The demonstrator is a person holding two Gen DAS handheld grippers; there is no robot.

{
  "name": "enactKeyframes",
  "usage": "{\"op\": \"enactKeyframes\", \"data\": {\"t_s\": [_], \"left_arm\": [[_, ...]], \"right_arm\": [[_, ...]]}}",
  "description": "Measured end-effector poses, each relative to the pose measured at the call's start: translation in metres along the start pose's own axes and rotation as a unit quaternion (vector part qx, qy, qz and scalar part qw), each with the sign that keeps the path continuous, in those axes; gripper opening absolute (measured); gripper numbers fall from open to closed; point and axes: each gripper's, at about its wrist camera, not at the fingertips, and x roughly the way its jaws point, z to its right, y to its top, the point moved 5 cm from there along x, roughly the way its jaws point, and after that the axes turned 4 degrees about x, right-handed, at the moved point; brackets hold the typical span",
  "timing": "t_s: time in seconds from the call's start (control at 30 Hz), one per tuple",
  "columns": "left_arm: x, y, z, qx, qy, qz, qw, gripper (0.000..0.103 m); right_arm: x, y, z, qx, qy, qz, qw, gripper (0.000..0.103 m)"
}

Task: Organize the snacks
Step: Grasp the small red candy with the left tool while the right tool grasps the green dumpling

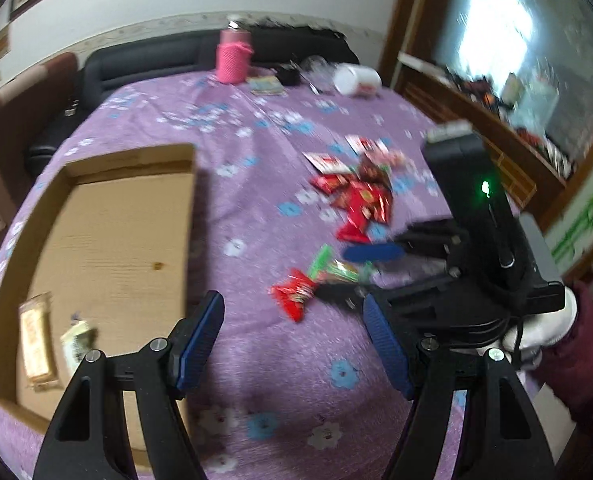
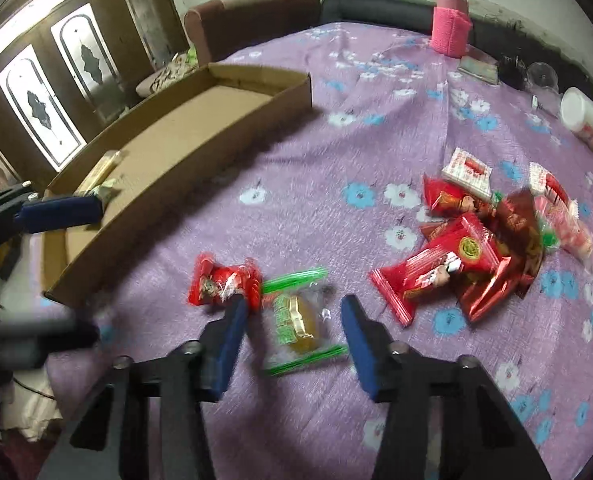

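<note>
A shallow cardboard box (image 1: 108, 216) lies on the purple flowered cloth, with two pale snack packets (image 1: 36, 340) in its near corner; it also shows in the right wrist view (image 2: 232, 128). My left gripper (image 1: 294, 320) is open and empty, just right of the box. My right gripper (image 2: 292, 312) is open, its jaws on either side of a clear green-edged snack (image 2: 296, 316) on the cloth. A small red packet (image 2: 224, 284) lies just left of it. A pile of red snack packets (image 2: 476, 248) lies to the right, also in the left wrist view (image 1: 360, 196).
A pink-sleeved bottle (image 2: 450, 24), a white tub (image 2: 584, 118), a clear jar (image 2: 542, 80) and a small booklet (image 2: 478, 68) stand at the table's far edge. A dark sofa (image 1: 156, 64) runs behind the table. A wooden cabinet (image 1: 476, 112) stands at the right.
</note>
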Motion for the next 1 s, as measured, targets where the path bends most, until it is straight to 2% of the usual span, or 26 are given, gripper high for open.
{"op": "enactKeyframes", "data": {"t_s": [0.1, 0.17, 0.27, 0.4, 0.43, 0.47, 0.53, 0.57, 0.67, 0.73, 0.8, 0.87, 1.0], "left_arm": [[0.010, 0.003, 0.002, 0.007, 0.009, -0.009, 0.9999, 0.072], [0.018, 0.005, 0.005, 0.011, 0.000, -0.020, 0.9997, 0.072], [0.038, 0.006, 0.016, 0.046, 0.008, -0.041, 0.9981, 0.071], [0.066, 0.004, 0.021, 0.056, 0.022, -0.074, 0.9954, 0.071], [0.071, 0.004, 0.021, 0.057, 0.029, -0.080, 0.9948, 0.065], [0.078, 0.003, 0.021, 0.060, 0.036, -0.086, 0.9938, 0.045], [0.080, 0.004, 0.023, 0.059, 0.041, -0.079, 0.9943, 0.028], [0.080, 0.005, 0.022, 0.054, 0.040, -0.078, 0.9947, 0.025], [0.077, 0.004, 0.021, 0.045, 0.042, -0.073, 0.9955, 0.021], [0.070, 0.002, 0.017, 0.028, 0.028, -0.064, 0.9971, 0.019], [0.055, 0.004, 0.012, 0.013, 0.022, -0.045, 0.9986, 0.019], [0.040, 0.007, 0.007, 0.002, 0.017, -0.028, 0.9995, 0.019], [0.006, 0.013, -0.010, -0.026, 0.010, 0.008, 0.9996, 0.019]], "right_arm": [[0.000, -0.004, 0.004, 0.013, 0.003, -0.003, 1.000, 0.029], [-0.005, -0.009, 0.013, 0.027, 0.000, -0.001, 1.000, 0.028], [-0.016, -0.018, 0.026, 0.051, 0.002, 0.000, 0.999, 0.028], [-0.031, -0.031, 0.043, 0.079, 0.002, 0.004, 0.997, 0.028], [-0.035, -0.034, 0.047, 0.087, 0.005, 0.005, 0.996, 0.028], [-0.038, -0.037, 0.049, 0.092, 0.006, 0.006, 0.996, 0.028], [-0.043, -0.040, 0.051, 0.096, 0.006, 0.009, 0.995, 0.028], [-0.045, -0.041, 0.051, 0.096, 0.007, 0.010, 0.995, 0.028], [-0.053, -0.041, 0.046, 0.093, 0.008, 0.017, 0.995, 0.027], [-0.058, -0.039, 0.041, 0.090, 0.009, 0.023, 0.996, 0.026], [-0.063, -0.034, 0.034, 0.087, 0.014, 0.031, 0.996, 0.023], [-0.067, -0.028, 0.026, 0.082, 0.020, 0.037, 0.996, 0.015], [-0.073, -0.014, 0.007, 0.072, 0.024, 0.054, 0.996, 0.014]]}}
